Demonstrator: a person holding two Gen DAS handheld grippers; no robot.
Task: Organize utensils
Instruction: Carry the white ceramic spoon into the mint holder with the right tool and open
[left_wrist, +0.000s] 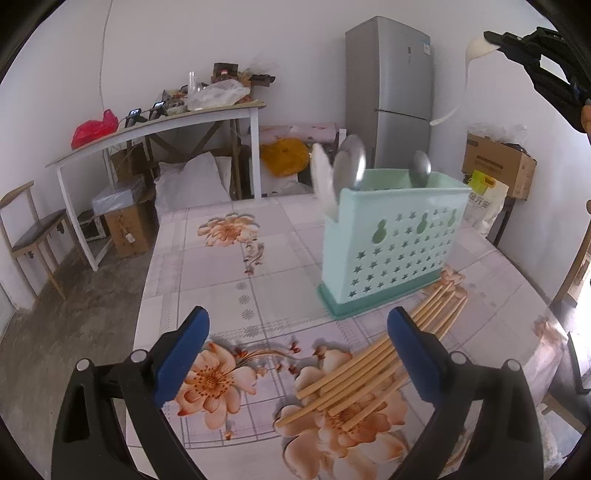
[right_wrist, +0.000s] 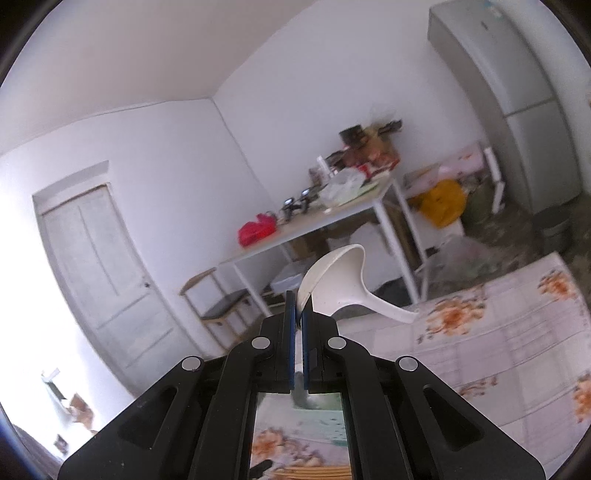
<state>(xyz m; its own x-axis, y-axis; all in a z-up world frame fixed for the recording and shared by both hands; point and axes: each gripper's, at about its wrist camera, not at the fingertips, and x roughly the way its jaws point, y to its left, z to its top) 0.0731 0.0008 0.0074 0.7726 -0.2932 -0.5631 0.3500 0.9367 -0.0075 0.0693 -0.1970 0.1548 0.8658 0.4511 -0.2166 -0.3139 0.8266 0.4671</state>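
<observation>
A mint green utensil holder (left_wrist: 389, 240) with star cutouts stands on the floral table (left_wrist: 207, 266). Two metal spoons (left_wrist: 351, 162) and a white spoon (left_wrist: 323, 177) stick up out of it. Several bamboo chopsticks (left_wrist: 373, 369) lie fanned out on the cloth in front of the holder. My left gripper (left_wrist: 297, 354) hovers low over the table, open, with the chopsticks' near ends by its right finger (left_wrist: 410, 354). My right gripper (right_wrist: 299, 310) is raised high, shut on the bowl rim of a white plastic spoon (right_wrist: 340, 284). In the left wrist view that spoon (left_wrist: 469, 62) hangs at the top right.
A grey fridge (left_wrist: 391, 92) stands behind the table. A white side table (left_wrist: 155, 125) with clutter and a red bag (left_wrist: 94, 127) is at the back left. Cardboard boxes (left_wrist: 498, 162) sit to the right, a wooden chair (left_wrist: 33, 229) to the left.
</observation>
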